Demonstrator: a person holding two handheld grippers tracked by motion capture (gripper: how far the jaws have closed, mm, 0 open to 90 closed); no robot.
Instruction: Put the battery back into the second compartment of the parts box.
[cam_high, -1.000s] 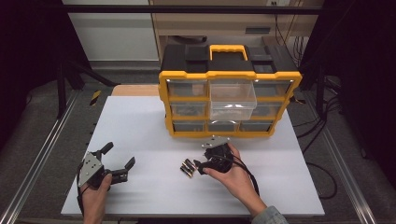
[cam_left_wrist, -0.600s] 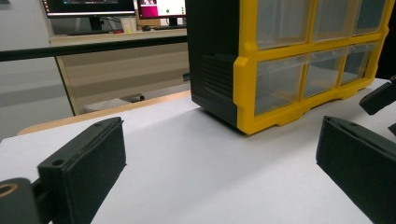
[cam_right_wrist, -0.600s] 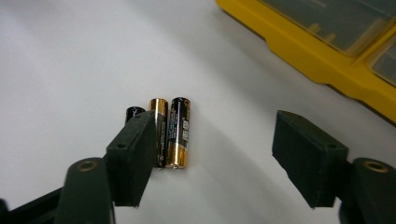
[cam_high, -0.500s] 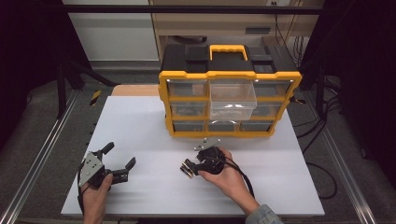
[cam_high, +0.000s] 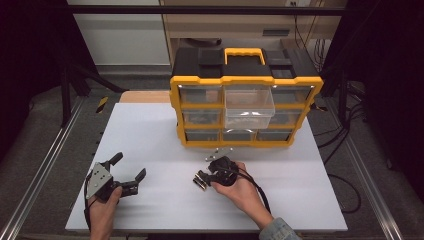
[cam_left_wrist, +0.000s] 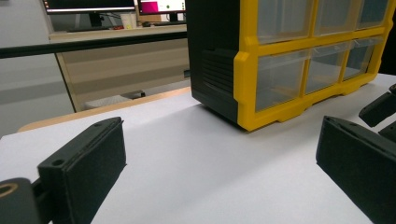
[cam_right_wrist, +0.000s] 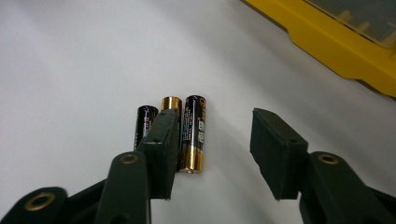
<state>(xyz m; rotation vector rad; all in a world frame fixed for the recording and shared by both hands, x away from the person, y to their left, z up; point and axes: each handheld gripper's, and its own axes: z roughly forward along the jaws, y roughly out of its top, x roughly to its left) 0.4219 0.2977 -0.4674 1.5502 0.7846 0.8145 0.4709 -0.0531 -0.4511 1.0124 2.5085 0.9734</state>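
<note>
- Since a second ago, the right tongs (cam_right_wrist: 212, 154) have been narrowing their jaws and sliding leftward over the desk (cam_high: 150, 130) onto the batteries (cam_right_wrist: 170, 133); the left tongs (cam_high: 129, 172) are keeping their place.
- Three cylindrical batteries are lying side by side on the desk, glossy black with gold ends, touching one another, just in front of the organizer (cam_high: 245, 107) and a little to its left.
- Right tongs are standing partly apart: one matte black, blocky jaw is covering the middle battery, the other is hanging well clear to the side; the rightmost battery is lying in the gap, with no pad pressing on it.
- Left tongs are resting wide apart near the desk's front left corner, holding nothing, their ridged black pads (cam_left_wrist: 84, 168) flanking bare desk.
- Desk surface is looking smooth, white and matte, with straight edges.
- Organizer is showing a hard yellow plastic frame, a black top and clear drawers, one centre drawer (cam_high: 249, 107) jutting forward.
- Open desk is stretching between the two tongs and left of the organizer; a small metal piece (cam_high: 220, 151) is lying near the organizer's front edge.
</note>
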